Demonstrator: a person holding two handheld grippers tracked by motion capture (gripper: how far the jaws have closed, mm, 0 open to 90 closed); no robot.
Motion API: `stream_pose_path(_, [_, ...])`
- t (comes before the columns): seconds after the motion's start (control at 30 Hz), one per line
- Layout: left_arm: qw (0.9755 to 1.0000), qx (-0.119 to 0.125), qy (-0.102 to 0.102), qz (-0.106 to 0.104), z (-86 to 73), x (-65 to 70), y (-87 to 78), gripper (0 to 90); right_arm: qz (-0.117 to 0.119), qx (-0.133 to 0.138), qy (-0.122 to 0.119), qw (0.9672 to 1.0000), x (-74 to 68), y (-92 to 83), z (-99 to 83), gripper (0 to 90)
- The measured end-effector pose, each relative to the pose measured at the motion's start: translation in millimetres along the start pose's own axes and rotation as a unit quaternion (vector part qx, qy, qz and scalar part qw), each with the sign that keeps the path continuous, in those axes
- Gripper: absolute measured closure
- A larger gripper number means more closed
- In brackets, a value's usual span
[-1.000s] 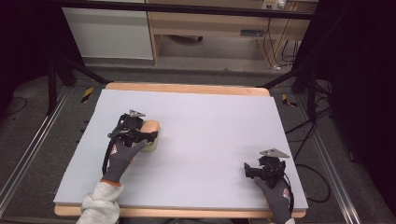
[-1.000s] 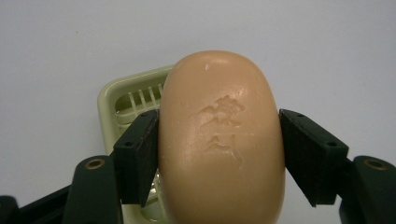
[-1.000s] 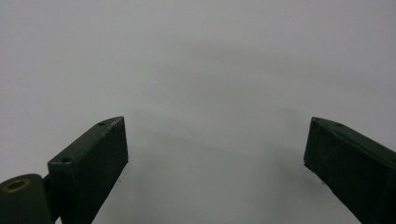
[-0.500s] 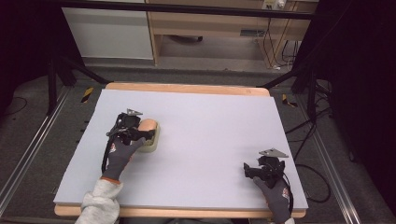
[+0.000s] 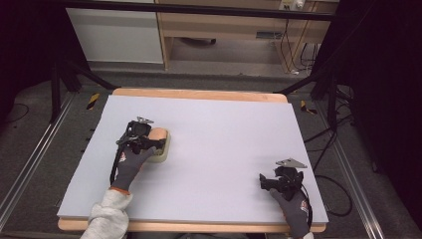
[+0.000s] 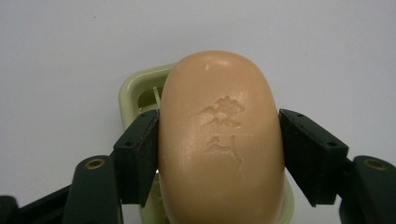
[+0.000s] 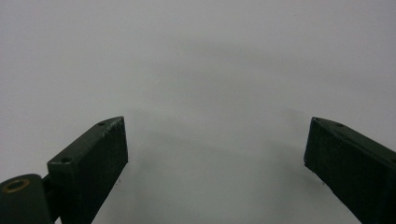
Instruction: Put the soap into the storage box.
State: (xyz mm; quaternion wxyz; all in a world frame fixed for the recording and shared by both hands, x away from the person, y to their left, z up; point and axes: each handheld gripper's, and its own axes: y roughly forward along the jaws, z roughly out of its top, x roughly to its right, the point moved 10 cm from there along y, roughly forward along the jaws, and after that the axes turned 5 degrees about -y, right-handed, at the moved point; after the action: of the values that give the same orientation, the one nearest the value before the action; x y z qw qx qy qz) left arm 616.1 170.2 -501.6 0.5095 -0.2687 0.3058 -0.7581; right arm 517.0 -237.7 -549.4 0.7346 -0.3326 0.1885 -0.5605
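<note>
An oval, peach-coloured bar of soap (image 6: pixel 219 140) with a stamped mark lies over a pale green soap dish (image 6: pixel 140 91). My left gripper (image 6: pixel 219 154) is shut on the soap, one black jaw pressed to each long side. From the high view the soap (image 5: pixel 157 135) and dish (image 5: pixel 160 155) sit on the left part of the table, under the left gripper (image 5: pixel 149 142). My right gripper (image 5: pixel 266 181) rests near the front right corner, jaws wide apart and nothing between them (image 7: pixel 215 163).
The grey table top (image 5: pixel 224 144) has a wooden rim (image 5: pixel 199 93). Metal frame legs and floor rails stand beside it, with cables on the floor at the right. A pale wooden cabinet stands behind the table.
</note>
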Motion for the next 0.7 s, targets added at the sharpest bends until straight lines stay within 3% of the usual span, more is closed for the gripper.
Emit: stream_pose_path(0.7, [0.9998, -0.019, -0.006, 0.006, -9.2, -6.7, 12.9, 31.9, 0.000, 0.000, -0.001, 1.0000, 0.0, 0.1, -0.1, 6.5])
